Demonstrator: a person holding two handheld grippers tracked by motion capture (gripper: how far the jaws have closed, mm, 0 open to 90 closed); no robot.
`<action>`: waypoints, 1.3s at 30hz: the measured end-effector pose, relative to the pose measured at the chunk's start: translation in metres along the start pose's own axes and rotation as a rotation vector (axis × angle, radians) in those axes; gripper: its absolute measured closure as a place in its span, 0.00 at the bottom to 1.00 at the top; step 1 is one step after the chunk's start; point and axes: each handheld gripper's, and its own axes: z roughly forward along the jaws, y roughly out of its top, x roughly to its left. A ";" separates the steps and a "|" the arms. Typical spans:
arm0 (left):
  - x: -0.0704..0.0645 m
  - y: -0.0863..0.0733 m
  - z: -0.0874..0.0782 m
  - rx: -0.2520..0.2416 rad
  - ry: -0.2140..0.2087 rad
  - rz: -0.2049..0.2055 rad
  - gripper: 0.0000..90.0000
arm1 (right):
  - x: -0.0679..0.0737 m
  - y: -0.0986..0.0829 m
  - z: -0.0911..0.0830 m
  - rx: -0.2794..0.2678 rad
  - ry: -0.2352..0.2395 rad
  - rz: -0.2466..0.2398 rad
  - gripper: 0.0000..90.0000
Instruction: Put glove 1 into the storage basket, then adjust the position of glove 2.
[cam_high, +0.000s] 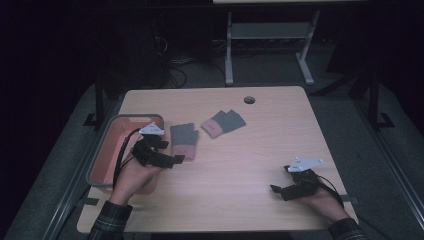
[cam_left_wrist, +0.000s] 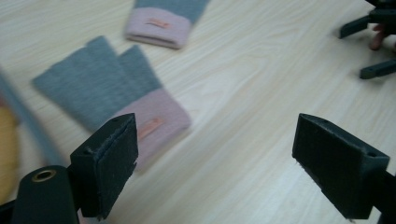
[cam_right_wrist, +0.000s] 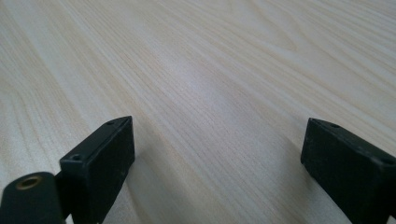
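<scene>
The nearer grey-and-pink glove (cam_high: 184, 140) lies flat on the wooden table (cam_high: 240, 190), just to the right of the pink bin (cam_high: 107, 150) with its grey rim. Its grey finger end points away from the person and its pink cuff lies toward them. In the left gripper view the same glove (cam_left_wrist: 112, 100) shows a small orange tag on the pink cuff, and it sits just past the left-hand jaw — close, but whether jaw and cuff touch I cannot tell.

The left gripper (cam_high: 162, 157) is held low over the table's left side, between the bin and the glove, its tips right at the cuff. Its jaws stand wide apart with nothing between them but bare wood.

A second glove (cam_high: 223, 123) of the same colours lies a little farther back and to the right, turned at an angle, apart from the first one. In the left gripper view it (cam_left_wrist: 163, 21) sits at the top edge, cuff toward the camera.

The right gripper (cam_high: 287, 187) rests near the table's front right, well apart from both gloves. Its jaws are also spread wide — its own view looks along them onto plain tabletop. A round cable hole (cam_high: 249, 99) sits near the far edge.
</scene>
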 end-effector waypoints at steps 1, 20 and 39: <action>-0.003 0.000 0.001 0.001 -0.003 0.010 0.15 | 0.000 0.000 0.000 0.000 -0.001 0.000 0.11; -0.062 -0.046 0.052 0.030 -0.056 0.132 0.15 | 0.000 0.000 0.000 0.001 -0.003 0.001 0.10; -0.048 -0.087 0.070 0.061 -0.010 0.206 0.14 | 0.001 0.045 0.010 0.026 0.073 0.030 0.43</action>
